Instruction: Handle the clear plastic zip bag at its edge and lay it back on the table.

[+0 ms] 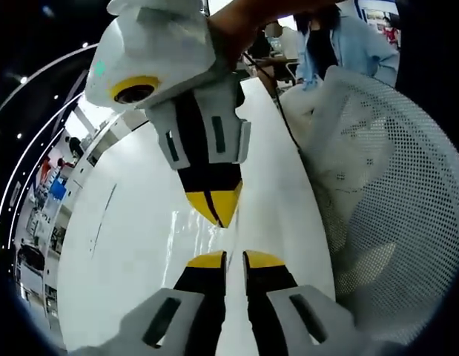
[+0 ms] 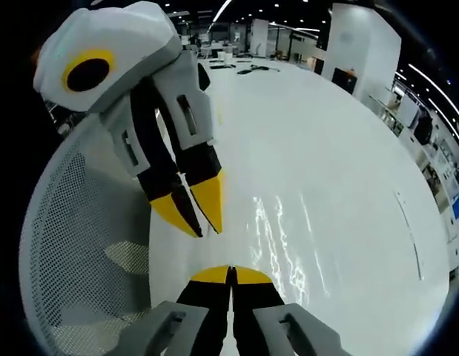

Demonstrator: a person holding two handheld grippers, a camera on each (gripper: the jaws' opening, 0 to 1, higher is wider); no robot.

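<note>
The clear plastic zip bag (image 1: 186, 231) lies flat on the white table (image 1: 125, 222), visible mostly as glints; in the right gripper view the bag (image 2: 285, 241) lies just right of my jaws. My left gripper (image 1: 234, 259) sits close over the bag's near edge, its yellow tips a narrow gap apart with nothing between them. It enters the right gripper view as the left gripper (image 2: 203, 222) from the upper left. My right gripper (image 2: 230, 273) has its tips pressed together. Seen from the left, the right gripper (image 1: 218, 211) points down at the bag's edge, tip to tip with the left one.
A white mesh chair back (image 1: 392, 193) stands against the table's edge, also seen as the chair (image 2: 81, 245). A person in a light blue shirt (image 1: 348, 44) stands beyond the table's far end. The white table (image 2: 340, 148) stretches away, with small items at its far end.
</note>
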